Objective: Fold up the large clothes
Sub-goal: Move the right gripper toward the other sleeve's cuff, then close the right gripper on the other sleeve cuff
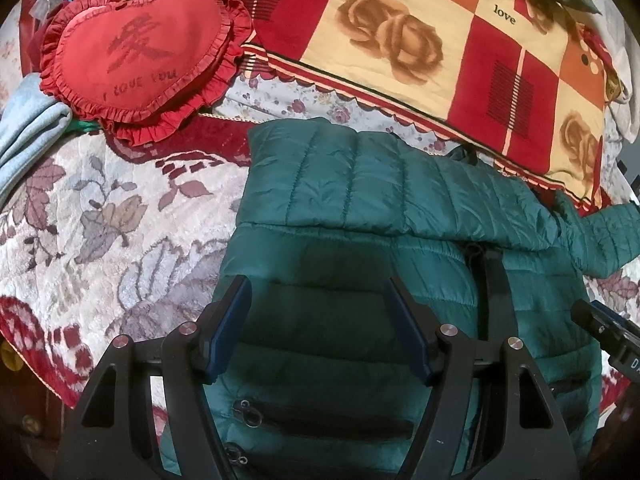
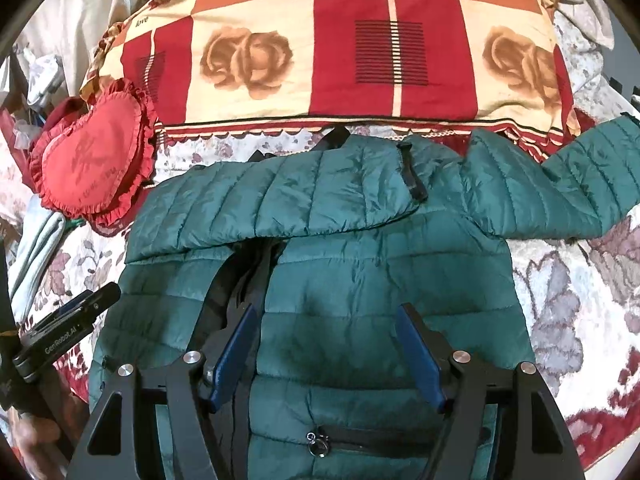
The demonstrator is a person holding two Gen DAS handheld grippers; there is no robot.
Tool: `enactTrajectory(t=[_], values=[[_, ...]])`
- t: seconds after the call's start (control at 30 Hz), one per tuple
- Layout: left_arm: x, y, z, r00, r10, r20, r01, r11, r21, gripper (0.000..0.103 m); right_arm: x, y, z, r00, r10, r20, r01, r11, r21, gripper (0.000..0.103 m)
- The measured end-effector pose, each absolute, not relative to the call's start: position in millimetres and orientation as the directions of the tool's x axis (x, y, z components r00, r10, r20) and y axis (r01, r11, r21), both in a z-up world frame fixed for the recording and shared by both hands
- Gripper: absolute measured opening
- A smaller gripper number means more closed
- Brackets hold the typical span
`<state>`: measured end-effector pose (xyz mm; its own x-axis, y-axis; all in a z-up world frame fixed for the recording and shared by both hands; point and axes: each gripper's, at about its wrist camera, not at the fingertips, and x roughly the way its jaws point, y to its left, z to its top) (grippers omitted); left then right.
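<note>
I'm looking down on a teal quilted puffer jacket (image 2: 360, 280), glossy and stitched in puffy horizontal channels, lying front-up on a bed covered by a fleecy floral blanket (image 1: 120, 216) in cream, grey and dark red. One sleeve (image 2: 280, 196) is folded across the chest; the other sleeve (image 2: 560, 184) stretches out to the side. A black zipper strip (image 2: 240, 280) runs down the front, and a zipped pocket (image 2: 352, 440) sits low on the body. My left claw (image 1: 318, 300) hangs released above the jacket's body, blue pads apart with nothing between them. My right claw (image 2: 328, 328) is likewise released over the quilting. Behind lie a ruffled red heart-shaped cushion (image 1: 140, 52) and a rose-patterned checked quilt (image 2: 340, 48).
</note>
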<state>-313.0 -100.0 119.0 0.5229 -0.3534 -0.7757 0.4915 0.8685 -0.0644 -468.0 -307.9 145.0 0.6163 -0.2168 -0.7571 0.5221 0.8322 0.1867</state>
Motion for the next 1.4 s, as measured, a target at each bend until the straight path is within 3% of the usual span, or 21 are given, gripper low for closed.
enactTrajectory(t=[0.93,1.0,1.13,1.4], values=[[-317,-124,111,0.494,-0.365,-0.789,0.526,0.848,-0.064,0.069,-474,-340,136,0.586,-0.221,-0.779,0.575,0.791,0.208,0.073],[-319,-128,108,0.488,-0.364,-0.793,0.533,0.844,-0.059,0.069,-477,-349,138,0.586,-0.234,-0.776,0.59,0.779,0.211,0.074],[-323,-136,105,0.461,-0.388,-0.798,0.548,0.832,-0.088,0.069,-492,-377,142,0.57,-0.29,-0.768,0.641,0.742,0.196,0.085],[-332,-156,103,0.417,-0.42,-0.806,0.582,0.804,-0.118,0.069,-535,-449,150,0.504,-0.411,-0.76,0.757,0.633,0.16,0.085]])
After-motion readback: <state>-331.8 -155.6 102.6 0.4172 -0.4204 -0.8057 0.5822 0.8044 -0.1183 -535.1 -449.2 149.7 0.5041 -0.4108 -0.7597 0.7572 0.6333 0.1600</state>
